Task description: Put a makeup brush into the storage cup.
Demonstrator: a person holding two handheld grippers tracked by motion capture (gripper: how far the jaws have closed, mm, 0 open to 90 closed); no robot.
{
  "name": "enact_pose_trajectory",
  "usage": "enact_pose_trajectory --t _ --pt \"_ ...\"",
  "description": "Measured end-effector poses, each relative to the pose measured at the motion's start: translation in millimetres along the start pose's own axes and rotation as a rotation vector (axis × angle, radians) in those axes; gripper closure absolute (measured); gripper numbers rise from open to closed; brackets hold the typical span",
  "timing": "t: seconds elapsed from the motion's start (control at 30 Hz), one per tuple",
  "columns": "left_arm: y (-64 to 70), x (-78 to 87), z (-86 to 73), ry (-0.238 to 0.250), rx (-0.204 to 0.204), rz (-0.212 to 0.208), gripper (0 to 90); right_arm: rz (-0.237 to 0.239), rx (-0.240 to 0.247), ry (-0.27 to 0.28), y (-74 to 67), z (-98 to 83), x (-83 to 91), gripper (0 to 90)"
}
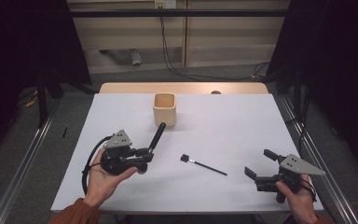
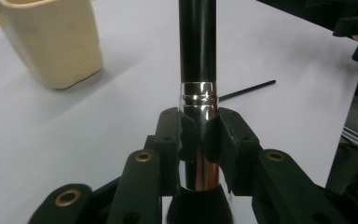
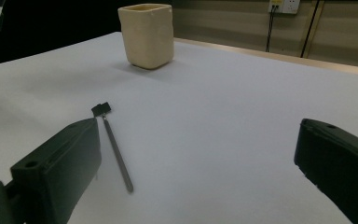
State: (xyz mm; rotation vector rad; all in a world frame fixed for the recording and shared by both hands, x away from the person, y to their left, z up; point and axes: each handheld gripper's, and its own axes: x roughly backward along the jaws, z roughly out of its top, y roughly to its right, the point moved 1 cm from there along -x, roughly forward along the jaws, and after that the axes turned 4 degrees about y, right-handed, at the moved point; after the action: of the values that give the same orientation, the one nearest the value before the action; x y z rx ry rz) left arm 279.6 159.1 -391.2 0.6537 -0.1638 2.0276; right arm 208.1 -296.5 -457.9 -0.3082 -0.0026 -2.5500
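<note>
Brush (image 2: pixel 196 51) over white table (image 1: pixel 242 116)

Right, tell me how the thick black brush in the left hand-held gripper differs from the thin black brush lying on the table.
The thick black brush is clamped in the left hand-held gripper, off the table; the thin black brush lies flat and untouched. The thick one has a stout handle with a shiny metal collar; the thin one is slender as a stick. Both are black.

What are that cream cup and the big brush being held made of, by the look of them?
The cup looks like matte ceramic or stoneware: thick walls, soft uneven edges, no shine. It could also be moulded plastic. The brush in the left tool has a glossy black handle, likely lacquered wood or plastic, and a mirror-bright ring that reads as polished metal, reflecting the jaws clamped on it.
</note>
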Motion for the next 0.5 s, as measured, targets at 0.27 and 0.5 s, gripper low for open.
enact_pose_trajectory --t 0.27,0.5 --pt "6.7 -13.7 7.7 -0.043 -0.047 -0.042 70.8 0.055 0.012 0.021 -6.0 11.2 -7.4 0.0" --pt "8.9 -20.7 16.5 -0.091 -0.075 -0.078 70.8 0.119 0.011 0.02 -11.3 19.4 -20.9 0.0"
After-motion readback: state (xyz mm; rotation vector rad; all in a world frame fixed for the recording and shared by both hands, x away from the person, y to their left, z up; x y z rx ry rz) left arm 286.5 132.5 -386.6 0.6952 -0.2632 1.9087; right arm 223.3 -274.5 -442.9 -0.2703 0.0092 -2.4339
